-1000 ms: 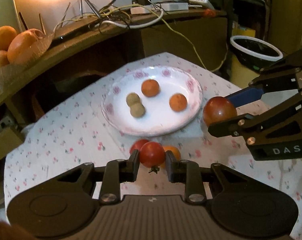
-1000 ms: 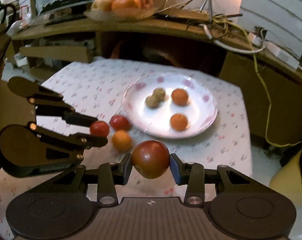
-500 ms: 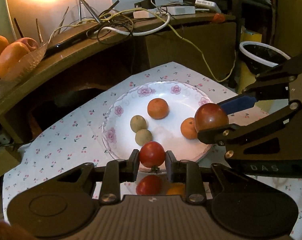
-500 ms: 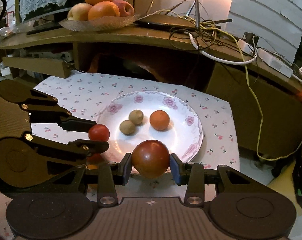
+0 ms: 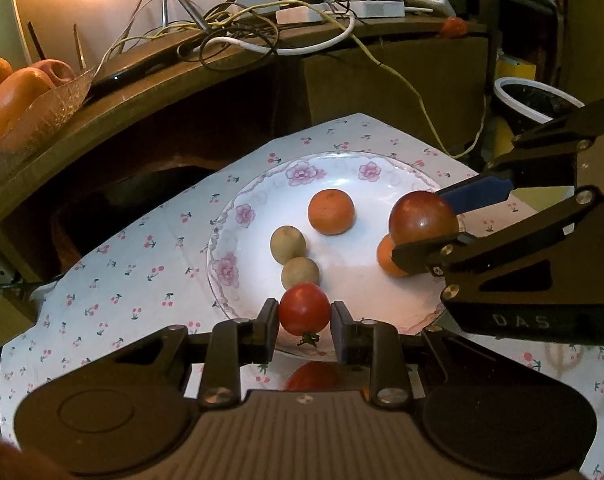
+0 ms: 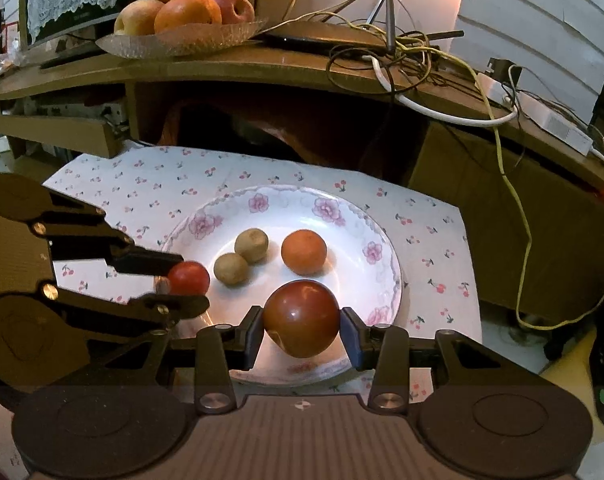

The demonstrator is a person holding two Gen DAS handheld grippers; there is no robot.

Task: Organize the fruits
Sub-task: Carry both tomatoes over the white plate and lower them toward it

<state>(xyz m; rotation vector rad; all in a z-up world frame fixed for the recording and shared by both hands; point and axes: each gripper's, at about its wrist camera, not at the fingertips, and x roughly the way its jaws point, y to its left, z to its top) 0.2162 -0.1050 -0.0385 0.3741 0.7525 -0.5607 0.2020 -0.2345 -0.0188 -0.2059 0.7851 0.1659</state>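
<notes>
A white flowered plate [image 5: 354,280] [image 6: 382,252] holds an orange mandarin [image 5: 331,212] [image 6: 304,251] and two brownish round fruits [image 5: 288,244] [image 6: 252,245]. A second mandarin [image 5: 386,256] peeks out behind the right gripper's finger. My left gripper [image 5: 304,314] [image 6: 186,280] is shut on a small red tomato [image 5: 304,308] [image 6: 188,278] over the plate's near-left rim. My right gripper [image 6: 302,328] [image 5: 422,220] is shut on a larger dark red tomato [image 6: 302,322] [image 5: 422,216] above the plate's near side. Another red tomato [image 5: 312,376] lies on the cloth under the left gripper.
The cherry-print tablecloth [image 6: 142,176] ends just beyond the plate. Behind it rises a wooden shelf [image 6: 262,64] with a glass bowl of oranges and apples [image 6: 182,36] and tangled cables [image 6: 402,52]. A white-rimmed bin [image 5: 538,96] stands to the right.
Both grippers have moved forward from the cloth to over the plate, each still holding its tomato. The loose tomato and orange on the cloth have slipped under the left gripper.
</notes>
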